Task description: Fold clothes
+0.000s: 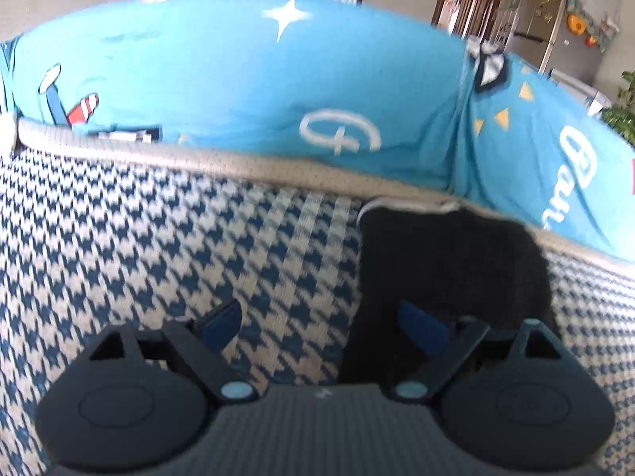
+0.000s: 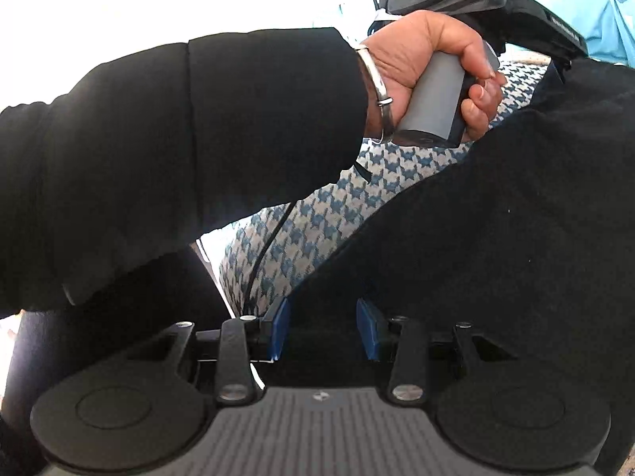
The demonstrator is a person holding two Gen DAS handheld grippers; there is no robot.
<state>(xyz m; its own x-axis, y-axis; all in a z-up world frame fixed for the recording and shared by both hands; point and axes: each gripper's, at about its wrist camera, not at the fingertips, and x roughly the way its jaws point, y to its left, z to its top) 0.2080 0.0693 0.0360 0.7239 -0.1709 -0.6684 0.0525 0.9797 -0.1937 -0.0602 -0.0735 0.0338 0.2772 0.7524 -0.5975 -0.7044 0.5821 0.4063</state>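
A black fleecy garment [image 1: 456, 261] lies on a blue-and-white houndstooth cover [image 1: 139, 238], against the back edge at the right. My left gripper [image 1: 321, 321] hovers open and wide, its right pad [image 1: 420, 325] over the garment's near edge and its left pad over bare cover. In the right wrist view the same garment [image 2: 496, 218] spreads across the right half. My right gripper [image 2: 323, 327] has its jaws narrow, with black cloth filling the gap between the blue pads. A hand [image 2: 428, 59] in a black sleeve [image 2: 198, 139] holds the left gripper's grey handle above.
Bright blue cushions [image 1: 238, 71] with white prints stand along the back, behind a grey piped edge [image 1: 198, 154]. Further off are a doorway [image 1: 468, 0], a fridge with magnets [image 1: 555, 12] and a plant [image 1: 623, 107]. A thin black cable [image 2: 270, 246] crosses the cover.
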